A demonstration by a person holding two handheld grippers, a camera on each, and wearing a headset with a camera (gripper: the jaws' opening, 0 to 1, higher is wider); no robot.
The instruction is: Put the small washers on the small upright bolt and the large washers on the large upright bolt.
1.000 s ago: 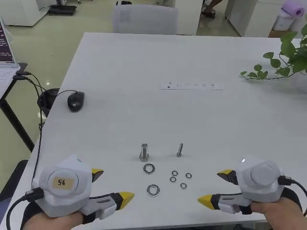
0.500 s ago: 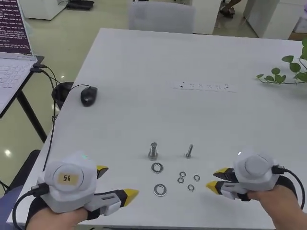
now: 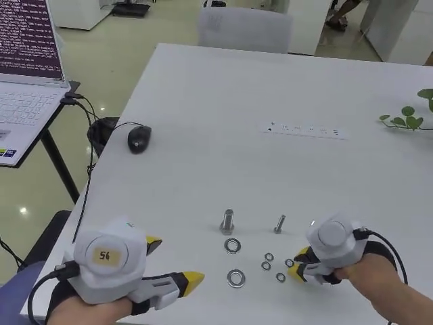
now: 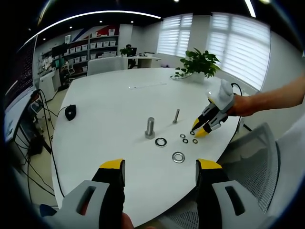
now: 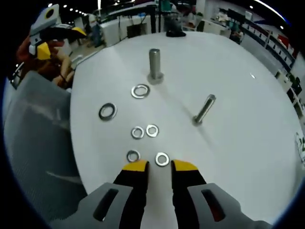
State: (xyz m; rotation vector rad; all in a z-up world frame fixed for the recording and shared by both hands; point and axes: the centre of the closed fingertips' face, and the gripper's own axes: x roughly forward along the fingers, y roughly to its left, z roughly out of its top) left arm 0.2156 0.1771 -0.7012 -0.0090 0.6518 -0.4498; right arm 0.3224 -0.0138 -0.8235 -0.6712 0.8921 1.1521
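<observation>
We see the white surface (image 3: 203, 101) with both bolts standing upright near its front edge; large bolt (image 3: 227, 221) to the left, small bolt (image 3: 279, 224) just to its right, the two apart. Neither bolt carries a washer. Two large washers lie flat in front of the large bolt, one (image 3: 233, 245) close to its base, the other (image 3: 236, 277) nearer the edge. Four small washers lie loose in front of the small bolt, in a cluster (image 3: 269, 257). The right gripper (image 3: 296, 264) sits low at the right side of that cluster. In the right gripper view its jaws stand a narrow gap apart and pinch nothing (image 5: 159, 167); one small washer (image 5: 162, 159) lies just ahead of the gap, another (image 5: 133, 155) just beside it; we cannot tell whether a tip touches either. The left gripper (image 3: 174, 259) is held at the front left corner, well apart from the washers; in its own view the jaws are spread wide and empty (image 4: 161, 165). Farther back we note a mouse (image 3: 139, 139) and a power strip (image 3: 308, 130); a laptop (image 3: 24, 74) sits on a side table to the left.
</observation>
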